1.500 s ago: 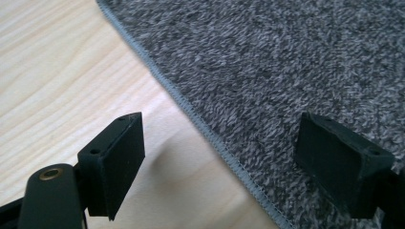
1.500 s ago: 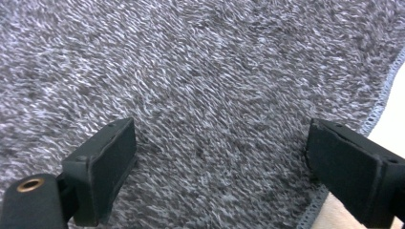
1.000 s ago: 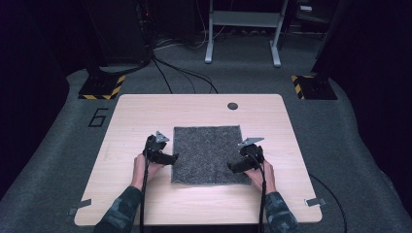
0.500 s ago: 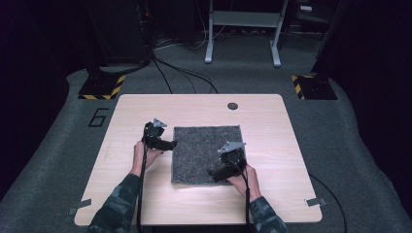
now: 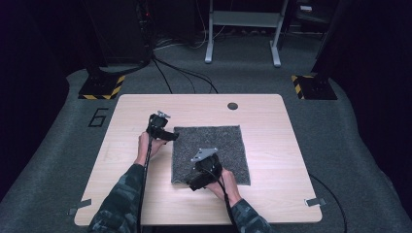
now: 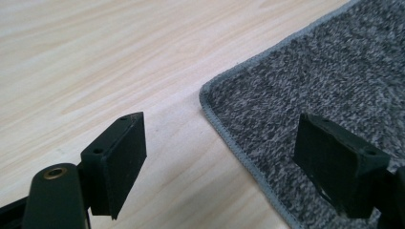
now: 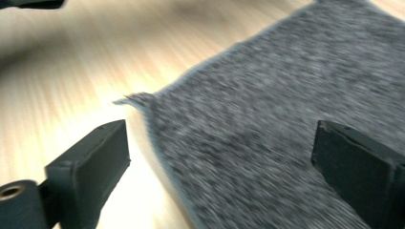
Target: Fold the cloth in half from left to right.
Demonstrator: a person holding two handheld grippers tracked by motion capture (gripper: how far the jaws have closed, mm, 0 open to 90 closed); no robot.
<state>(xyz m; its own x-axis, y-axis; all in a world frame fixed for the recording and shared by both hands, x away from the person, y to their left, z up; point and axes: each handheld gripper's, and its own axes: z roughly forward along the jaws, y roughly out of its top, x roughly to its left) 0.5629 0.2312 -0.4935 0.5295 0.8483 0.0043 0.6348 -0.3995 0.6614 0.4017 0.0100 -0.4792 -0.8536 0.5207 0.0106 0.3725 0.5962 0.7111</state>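
Grey carpet square (image 5: 214,150) lies on a wooden table (image 5: 272,121); left gripper (image 6: 217,162) and right gripper (image 7: 219,167), jaws spread wide, straddle its corners.

A mat (image 5: 214,150) lies flat on the desk (image 5: 272,126), a little right of centre. A small round disc (image 5: 232,106) sits behind it, near the desk's far edge. The left gripper (image 5: 171,136) is at the mat's far left corner, one of its fingers (image 6: 117,160) over bare desk, the other over the mat. The right gripper (image 5: 193,184) is at the near left corner, straddling the mat's edge likewise.
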